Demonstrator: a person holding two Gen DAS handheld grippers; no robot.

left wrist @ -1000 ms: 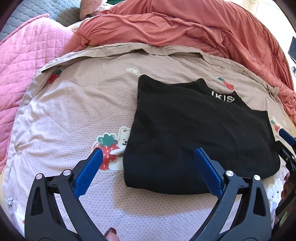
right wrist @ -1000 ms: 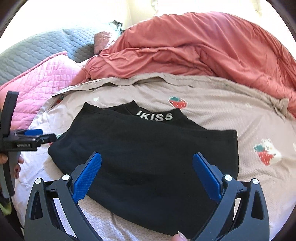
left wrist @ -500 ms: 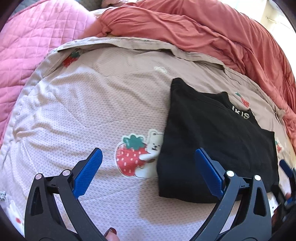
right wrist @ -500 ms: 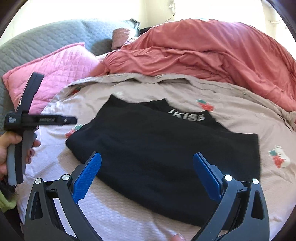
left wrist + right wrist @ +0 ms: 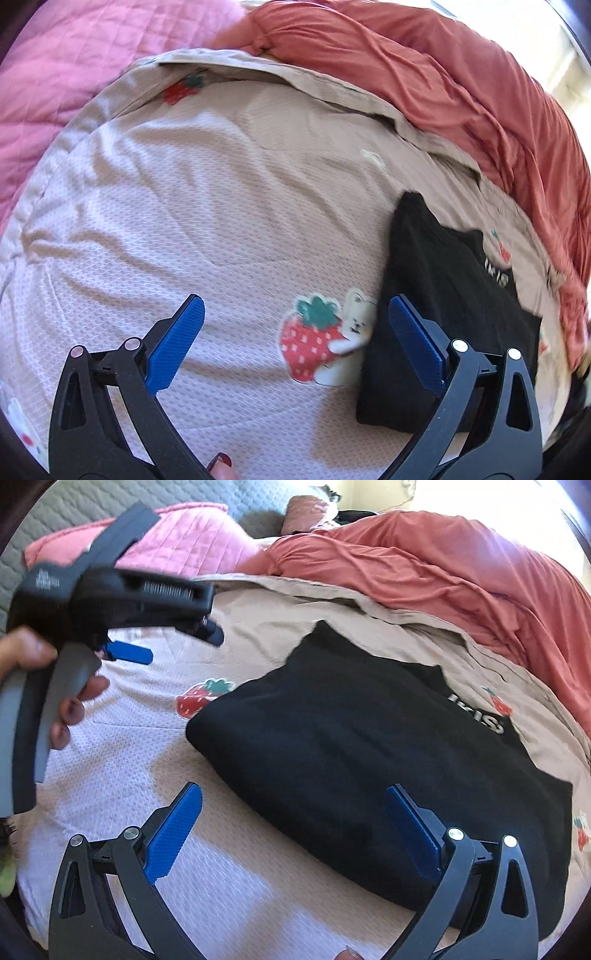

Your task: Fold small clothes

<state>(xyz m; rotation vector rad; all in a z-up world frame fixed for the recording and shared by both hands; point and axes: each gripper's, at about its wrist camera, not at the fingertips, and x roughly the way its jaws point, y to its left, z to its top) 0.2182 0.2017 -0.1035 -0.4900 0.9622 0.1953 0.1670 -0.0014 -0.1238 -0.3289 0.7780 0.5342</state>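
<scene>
A folded black garment [image 5: 369,760] lies flat on the bed's beige strawberry-print sheet [image 5: 207,206], and everything else sits around it. White lettering [image 5: 484,716] shows on the collar band at the garment's far edge, and a second layer of black cloth peeks out just past that band. The right claw [image 5: 293,834] hangs over the garment's near edge with its blue-padded fingers [image 5: 173,834] spread wide and holding nothing; one pad is over bare sheet just off the garment's near-left side, the other over the black cloth itself. The left claw [image 5: 293,347] is also spread wide and empty, off the garment's left side: its right pad stands in front of the garment's left edge, while its left pad is over plain sheet, well away from the cloth. A printed strawberry-and-bear motif [image 5: 325,339] on the sheet lies right against the garment's left edge, between the left claw's two pads. In the right wrist view the left claw's body appears blurred beyond the garment's left corner, gripped by a hand [image 5: 40,686] around its grey trigger. A rumpled coral duvet [image 5: 424,565] is heaped beyond the garment's far side, and a pink quilted pillow [image 5: 192,542] rests farther off to its far left.
</scene>
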